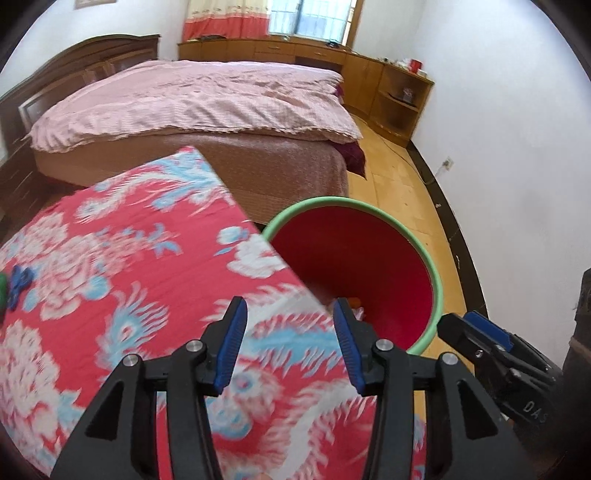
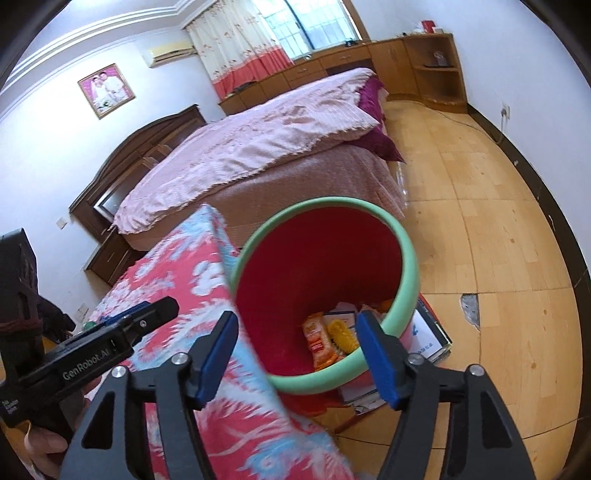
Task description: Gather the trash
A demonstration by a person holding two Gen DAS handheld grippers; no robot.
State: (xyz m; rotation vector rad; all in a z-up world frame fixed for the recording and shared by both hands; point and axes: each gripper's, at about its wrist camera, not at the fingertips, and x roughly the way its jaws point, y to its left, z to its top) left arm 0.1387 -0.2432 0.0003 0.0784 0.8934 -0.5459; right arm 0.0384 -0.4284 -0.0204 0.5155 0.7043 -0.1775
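Bright daylight from window [image 1: 314,18], motion-blurred floral cloth [image 1: 147,277], fisheye-bent dark edges

Bin [image 1: 428,258] near side hidden behind cloth [image 1: 147,258] edge, cloth pattern motion-blurred, blue and green things [image 1: 14,288] cut off at left edge, bin contents [image 2: 328,338] partly hidden behind rim, label text unreadable

One round red bin with a pale green rim [image 2: 406,258] stands on the floor. Inside it lie one orange snack packet [image 2: 317,341] and one yellow ridged item [image 2: 341,334]. Two black grippers with blue finger pads appear, left [image 1: 291,339] and right [image 2: 299,354]. One red floral cloth-covered table [image 1: 129,295] and one pink-quilted bed [image 1: 192,99] are visible.
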